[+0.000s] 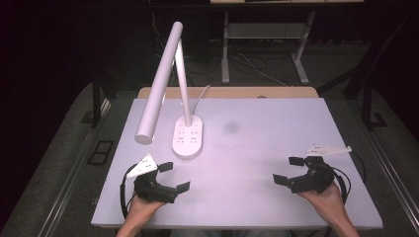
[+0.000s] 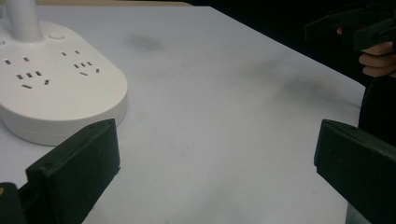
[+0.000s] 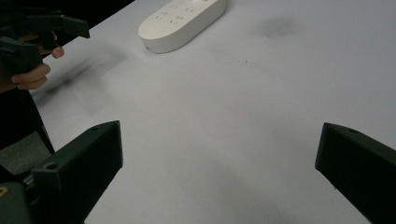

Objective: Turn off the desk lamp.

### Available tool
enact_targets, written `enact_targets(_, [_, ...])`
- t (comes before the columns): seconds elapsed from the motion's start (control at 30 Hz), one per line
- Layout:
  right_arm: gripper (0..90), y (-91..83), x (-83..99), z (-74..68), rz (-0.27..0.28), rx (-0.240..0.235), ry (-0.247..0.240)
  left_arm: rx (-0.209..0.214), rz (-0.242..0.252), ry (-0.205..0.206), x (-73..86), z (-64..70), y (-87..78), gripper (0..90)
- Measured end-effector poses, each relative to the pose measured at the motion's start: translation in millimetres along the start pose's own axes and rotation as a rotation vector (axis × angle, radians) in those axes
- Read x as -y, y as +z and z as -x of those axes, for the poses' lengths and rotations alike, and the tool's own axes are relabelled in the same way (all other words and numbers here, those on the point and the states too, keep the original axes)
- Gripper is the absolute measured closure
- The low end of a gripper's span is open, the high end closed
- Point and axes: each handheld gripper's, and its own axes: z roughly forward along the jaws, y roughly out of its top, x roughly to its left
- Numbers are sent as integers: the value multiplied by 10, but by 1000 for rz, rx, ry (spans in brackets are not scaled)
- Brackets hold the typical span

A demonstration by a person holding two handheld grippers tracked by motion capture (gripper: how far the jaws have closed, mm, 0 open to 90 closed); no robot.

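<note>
Worktop (image 1: 276, 128) bare across centre and right of frame, free passage there. Desk lamp (image 1: 185, 133) stands upper left, its slanted arm overhanging worktop.

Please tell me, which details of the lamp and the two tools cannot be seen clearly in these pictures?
- Lamp: its lit underside faces down, away from the high view.
- Lamp base: the left edge of the left gripper view cuts it off; the top edge cuts off the pole.
- Cord: it runs off the far table edge, so its plug is hidden.
- Left tool and right tool: the hands cover their handles in the high view.
</note>
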Motion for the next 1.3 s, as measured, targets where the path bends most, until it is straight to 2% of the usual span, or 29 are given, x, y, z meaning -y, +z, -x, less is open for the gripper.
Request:
enact_targets(0.47, [7, 86, -301, -25, -14, -21, -33, 2, -1, 2, 2, 3, 5, 0])
enact_targets(0.63, [7, 108, -391, -20, -11, -26, -30, -5, 1, 2, 2, 2, 5, 0])
enact_targets(0.93, [7, 215, -578, -19, -38, -40, -40, -20, 3, 1, 2, -8, 10, 0])
enact_targets(1.1, [7, 275, -691, -36, -31, -53, -51, -17, 2, 5, 5, -16, 13, 0])
enact_targets(1.3, [7, 370, -803, -58, -52, -60, -66, -11, -2, 2, 6, -20, 14, 0])
